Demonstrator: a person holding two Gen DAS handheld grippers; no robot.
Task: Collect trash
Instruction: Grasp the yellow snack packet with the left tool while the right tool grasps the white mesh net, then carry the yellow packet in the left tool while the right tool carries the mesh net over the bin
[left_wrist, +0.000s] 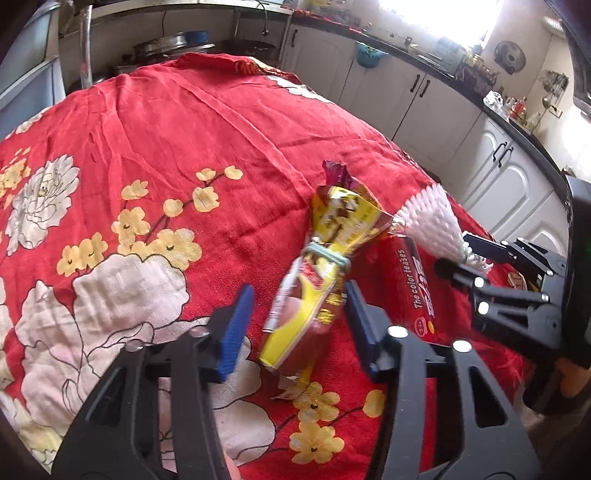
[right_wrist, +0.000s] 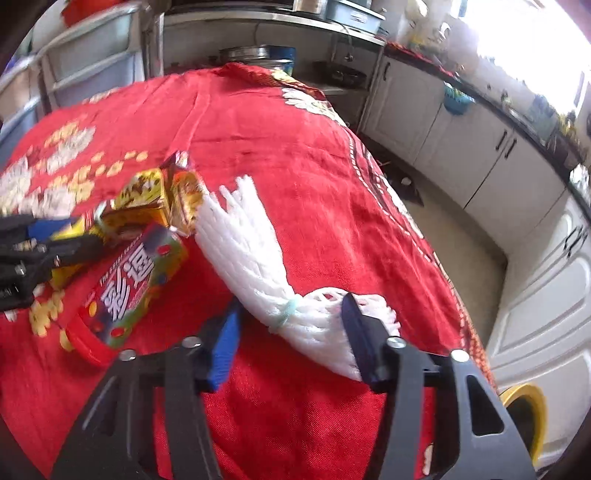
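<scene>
Two hand-held grippers are working over a table draped in a red floral cloth (left_wrist: 177, 122). The left gripper (left_wrist: 295, 325) is standing with its blue pads wide apart on either side of a yellow snack wrapper (left_wrist: 325, 266), which is cinched at the middle with a pale rubber band; the right pad is sitting just beside the wrapper, the left pad is clear of it, so nothing is being squeezed. The wrapper is lying toward the cloth's right edge, its twisted top pointing away. Just beside it, a red candy box (right_wrist: 136, 280) with "The color teases" printed on it is resting on the cloth, closer to the near edge. The right gripper (right_wrist: 288, 339) is also spread, its fingers flanking the bunched, banded end of a white foam net sleeve (right_wrist: 243, 243); whether the right pad is touching the foam is hard to tell. The sleeve is fanning out toward the wrapper, near the right edge. White kitchen cabinets (left_wrist: 436, 110) are lining the wall beyond.
</scene>
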